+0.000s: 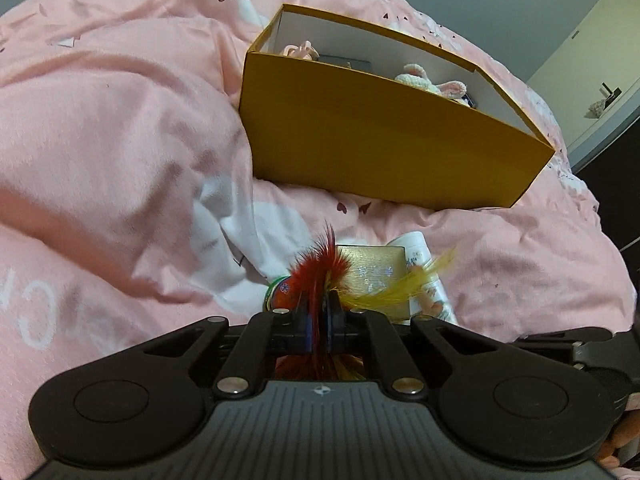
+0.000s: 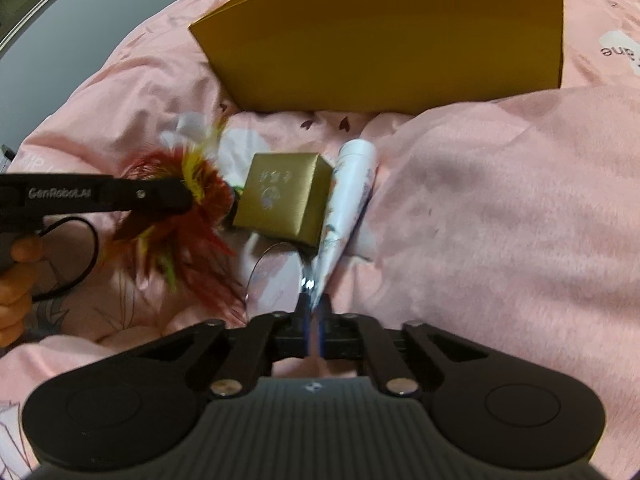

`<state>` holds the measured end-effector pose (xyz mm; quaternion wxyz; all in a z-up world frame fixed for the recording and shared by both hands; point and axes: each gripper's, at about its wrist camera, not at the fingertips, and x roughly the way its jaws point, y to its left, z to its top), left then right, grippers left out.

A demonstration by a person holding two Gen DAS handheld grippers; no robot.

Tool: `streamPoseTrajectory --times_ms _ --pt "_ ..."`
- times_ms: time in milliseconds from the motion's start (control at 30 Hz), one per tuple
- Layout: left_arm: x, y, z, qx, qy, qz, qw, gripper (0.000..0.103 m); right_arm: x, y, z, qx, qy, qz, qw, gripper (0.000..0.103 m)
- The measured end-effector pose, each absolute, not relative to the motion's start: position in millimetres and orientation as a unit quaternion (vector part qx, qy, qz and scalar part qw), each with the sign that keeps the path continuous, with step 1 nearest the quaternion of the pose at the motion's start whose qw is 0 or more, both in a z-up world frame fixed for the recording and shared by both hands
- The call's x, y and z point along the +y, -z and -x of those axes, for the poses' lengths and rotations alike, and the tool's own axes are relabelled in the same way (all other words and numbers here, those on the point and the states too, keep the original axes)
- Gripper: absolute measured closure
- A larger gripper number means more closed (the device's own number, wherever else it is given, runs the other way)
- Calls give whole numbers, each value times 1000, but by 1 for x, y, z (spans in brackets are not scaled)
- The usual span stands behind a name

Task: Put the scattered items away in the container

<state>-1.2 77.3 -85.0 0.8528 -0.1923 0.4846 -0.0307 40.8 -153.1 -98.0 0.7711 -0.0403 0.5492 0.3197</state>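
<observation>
A yellow cardboard box (image 1: 384, 148) lies open on the pink quilt, with soft toys inside; it also shows in the right wrist view (image 2: 400, 36). My left gripper (image 1: 319, 304) is shut on a red and yellow feather toy (image 1: 320, 264), seen from the side in the right wrist view (image 2: 180, 216). My right gripper (image 2: 314, 308) is shut on the crimped end of a white tube (image 2: 348, 204). A small gold box (image 2: 284, 196) lies beside the tube, between the two grippers; it also shows in the left wrist view (image 1: 372, 272).
The pink quilt (image 2: 500, 220) is rumpled, with high folds at the left in the left wrist view (image 1: 100, 140). A thin wire ring (image 2: 260, 264) lies under the gold box. A black hair band (image 2: 76, 256) lies near the hand at left.
</observation>
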Motion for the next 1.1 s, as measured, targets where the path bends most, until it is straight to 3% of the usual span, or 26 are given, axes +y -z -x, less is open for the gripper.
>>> streamPoseTrajectory --times_ms 300,567,667,867,1100 --pt "64 85 -3 483 32 146 863 80 -158 72 -55 487 -289 21 824 102" --pt "53 97 -12 503 25 116 856 73 -143 68 -67 457 -281 19 844 102" --pt "55 100 -13 507 20 120 853 73 -141 68 -72 448 -278 9 850 102" --pt "56 97 -10 498 19 113 860 88 -134 69 -79 432 -274 1 860 101" --pt "63 85 -7 473 11 128 872 92 -125 67 -80 420 -285 1 862 99"
